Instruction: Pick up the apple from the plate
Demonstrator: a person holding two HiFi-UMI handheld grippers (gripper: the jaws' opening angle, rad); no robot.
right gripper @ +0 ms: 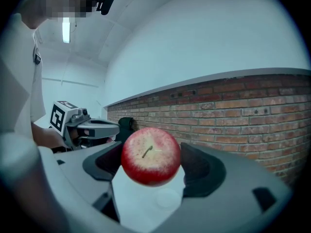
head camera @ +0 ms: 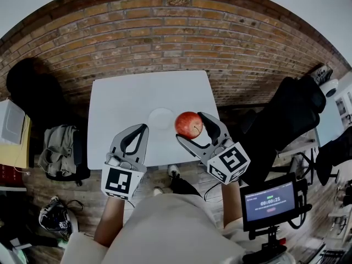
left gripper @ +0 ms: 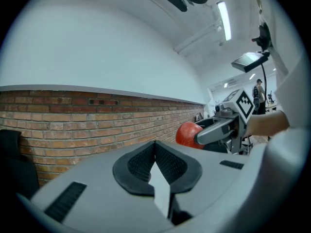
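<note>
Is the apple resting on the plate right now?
No, the apple is clamped between the jaws of the right gripper, held in the air clear of the plate.

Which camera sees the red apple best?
The right gripper view: the apple fills the middle, clamped by the right gripper, stem showing. The head view shows it small, from above, beside the plate. The left gripper view shows only a red part behind a jaw.
</note>
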